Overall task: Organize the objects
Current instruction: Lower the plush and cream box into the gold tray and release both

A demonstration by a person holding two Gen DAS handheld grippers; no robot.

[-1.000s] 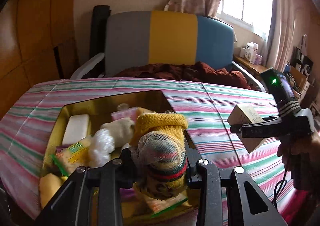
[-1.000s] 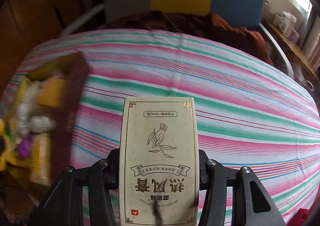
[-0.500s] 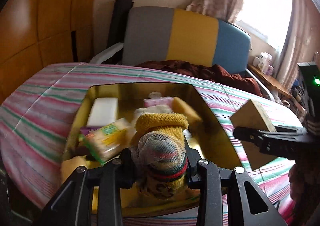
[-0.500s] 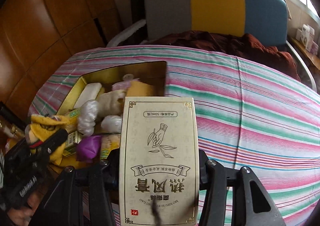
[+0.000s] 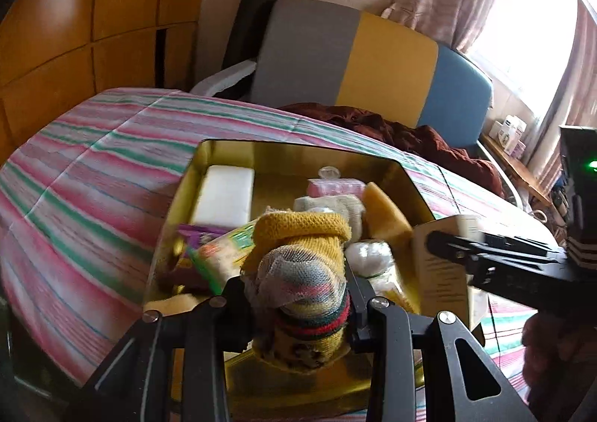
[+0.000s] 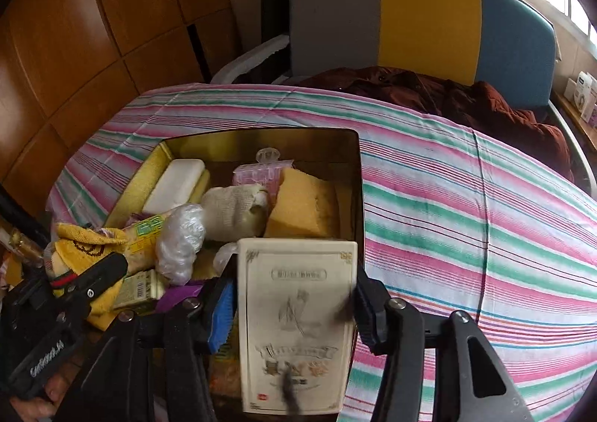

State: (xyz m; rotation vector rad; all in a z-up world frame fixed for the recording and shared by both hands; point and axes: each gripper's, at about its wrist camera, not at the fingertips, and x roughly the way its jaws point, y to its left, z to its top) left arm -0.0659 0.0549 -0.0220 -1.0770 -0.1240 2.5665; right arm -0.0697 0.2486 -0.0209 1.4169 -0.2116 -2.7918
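1. Both tongs have swung from over the striped desk (image 6: 466,198) to above the open gold-lined box (image 6: 354,175) (so both items look about ready to drop in).
2. The left tongs (image 5: 298,295) stay clamped on a rolled yellow knitted sock (image 5: 302,254).
3. The right tongs (image 6: 294,306) grip a cream printed carton (image 6: 294,325), hanging over the box's near corner.
4. Motion blurs the carton's print; the box's near floor is hidden.

- The gold rectangular metal tin (image 6: 356,175) has glossy, mirror-like walls.
- The yellow knitted sock (image 5: 302,235) is rough wool cloth.
- The cream paper carton (image 6: 294,321) looks matt and smooth.
- The striped pink and green cloth (image 6: 466,205) is thin and matt.
- The orange wooden wall panels (image 6: 93,30) are shiny.
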